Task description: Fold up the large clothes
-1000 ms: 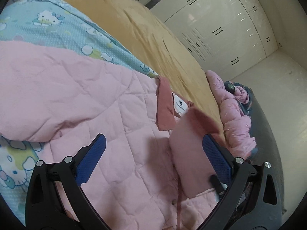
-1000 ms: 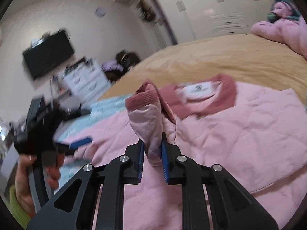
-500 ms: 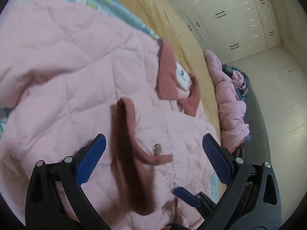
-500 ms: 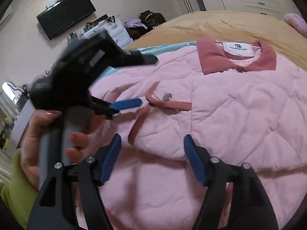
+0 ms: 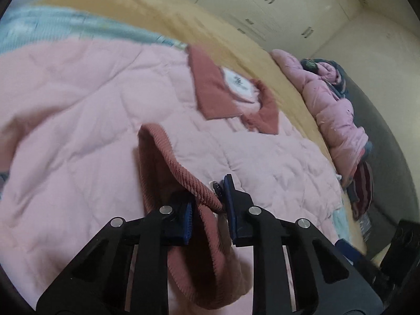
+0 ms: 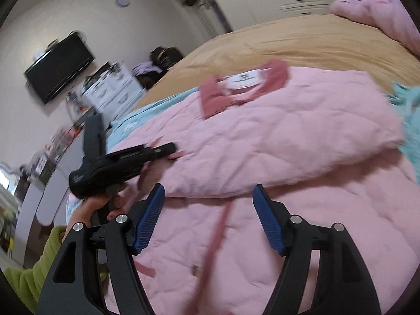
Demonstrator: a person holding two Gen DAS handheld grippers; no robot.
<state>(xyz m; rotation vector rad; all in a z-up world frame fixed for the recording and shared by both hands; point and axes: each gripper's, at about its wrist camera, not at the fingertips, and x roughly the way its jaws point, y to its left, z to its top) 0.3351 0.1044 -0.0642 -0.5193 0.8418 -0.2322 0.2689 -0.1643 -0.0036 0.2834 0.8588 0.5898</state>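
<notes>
Soft, even indoor light fills both fisheye views, with no hard shadows. Motion blur smears the pink jacket [image 5: 78, 110] and wardrobe doors [image 5: 275, 8]. Edges bow heavily into dark vignetted corners; the wall-mounted TV [image 6: 59, 65] appears streaked.

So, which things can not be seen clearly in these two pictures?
- Left wrist view: the collar label text is blurred by motion.
- Left wrist view: the snap button is half hidden behind the ribbed cuff in the left gripper.
- Right wrist view: the pink jacket hem is cut off by the lower edge, behind the right gripper.
</notes>
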